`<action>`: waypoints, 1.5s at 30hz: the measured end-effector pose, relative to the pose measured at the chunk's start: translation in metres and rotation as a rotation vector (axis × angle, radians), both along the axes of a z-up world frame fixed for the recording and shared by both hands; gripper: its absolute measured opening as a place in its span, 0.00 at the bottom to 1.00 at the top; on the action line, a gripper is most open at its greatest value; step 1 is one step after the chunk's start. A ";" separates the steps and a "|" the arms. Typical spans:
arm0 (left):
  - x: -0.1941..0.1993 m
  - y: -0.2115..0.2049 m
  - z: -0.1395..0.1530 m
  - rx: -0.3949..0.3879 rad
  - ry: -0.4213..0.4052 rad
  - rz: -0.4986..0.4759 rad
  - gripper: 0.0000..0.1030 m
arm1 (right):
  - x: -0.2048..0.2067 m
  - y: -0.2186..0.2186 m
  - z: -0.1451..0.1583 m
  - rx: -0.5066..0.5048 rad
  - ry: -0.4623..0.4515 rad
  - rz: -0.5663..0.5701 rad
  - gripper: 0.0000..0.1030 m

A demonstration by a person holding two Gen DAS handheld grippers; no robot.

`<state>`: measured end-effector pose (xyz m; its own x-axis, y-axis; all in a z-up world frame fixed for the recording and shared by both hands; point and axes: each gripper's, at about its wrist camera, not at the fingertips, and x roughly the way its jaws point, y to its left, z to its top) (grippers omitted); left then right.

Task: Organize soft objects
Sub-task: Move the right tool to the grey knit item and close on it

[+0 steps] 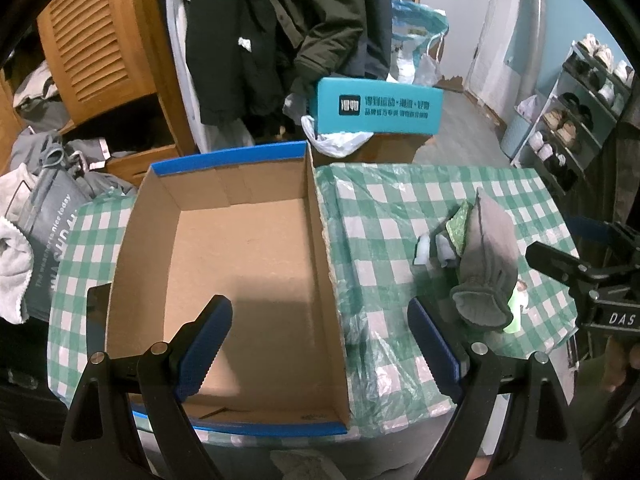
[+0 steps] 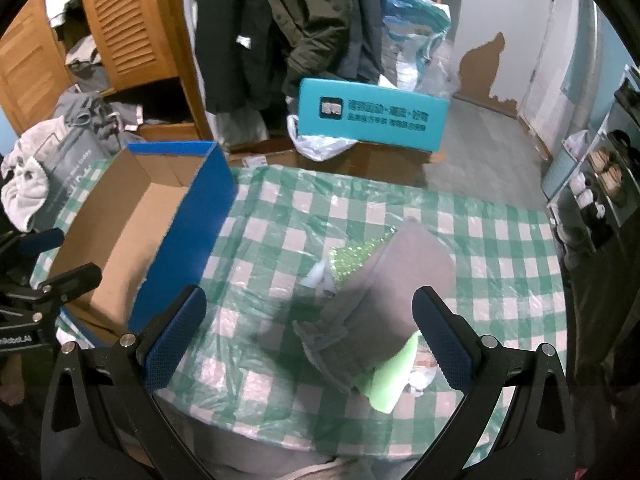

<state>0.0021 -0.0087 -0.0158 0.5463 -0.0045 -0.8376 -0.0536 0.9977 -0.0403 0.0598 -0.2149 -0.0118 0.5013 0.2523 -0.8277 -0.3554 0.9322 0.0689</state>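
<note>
Both hand-held grippers, left (image 1: 320, 344) and right (image 2: 310, 338), I hold wide; one cardboard box (image 1: 240, 264) empty, one grey glove (image 2: 384, 296) on bench (image 2: 280, 208).

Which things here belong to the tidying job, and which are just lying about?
Job:
- grey glove on the checked table
- green sponges and white bits under the glove
- open cardboard box, nothing in it
- left gripper and right gripper, both open

Lying about:
- teal box
- hanging coats
- shoe rack
- clothes pile
</note>
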 end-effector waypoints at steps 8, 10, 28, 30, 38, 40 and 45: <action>0.013 -0.012 -0.012 -0.005 0.051 -0.011 0.88 | 0.014 -0.016 -0.013 -0.035 0.058 -0.072 0.98; 0.017 -0.015 -0.014 -0.012 0.069 -0.023 0.88 | 0.020 -0.019 -0.018 -0.043 0.078 -0.096 0.98; 0.065 -0.041 -0.033 -0.040 0.151 -0.098 0.88 | 0.067 -0.037 -0.064 -0.036 0.224 -0.248 0.98; 0.071 -0.044 -0.037 -0.041 0.157 -0.101 0.88 | 0.070 -0.036 -0.070 -0.036 0.237 -0.256 0.98; 0.088 -0.052 -0.054 -0.036 0.171 -0.102 0.88 | 0.073 -0.037 -0.089 -0.053 0.271 -0.276 0.98; 0.092 -0.053 -0.060 -0.039 0.180 -0.099 0.88 | 0.074 -0.038 -0.093 -0.053 0.277 -0.282 0.98; 0.097 -0.059 -0.072 -0.031 0.204 -0.100 0.88 | 0.075 -0.038 -0.105 -0.054 0.301 -0.283 0.98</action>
<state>0.0989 -0.0674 -0.0881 0.3616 -0.0776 -0.9291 0.0355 0.9970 -0.0695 0.1346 -0.2525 -0.1167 0.2779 0.0919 -0.9562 -0.0560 0.9953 0.0794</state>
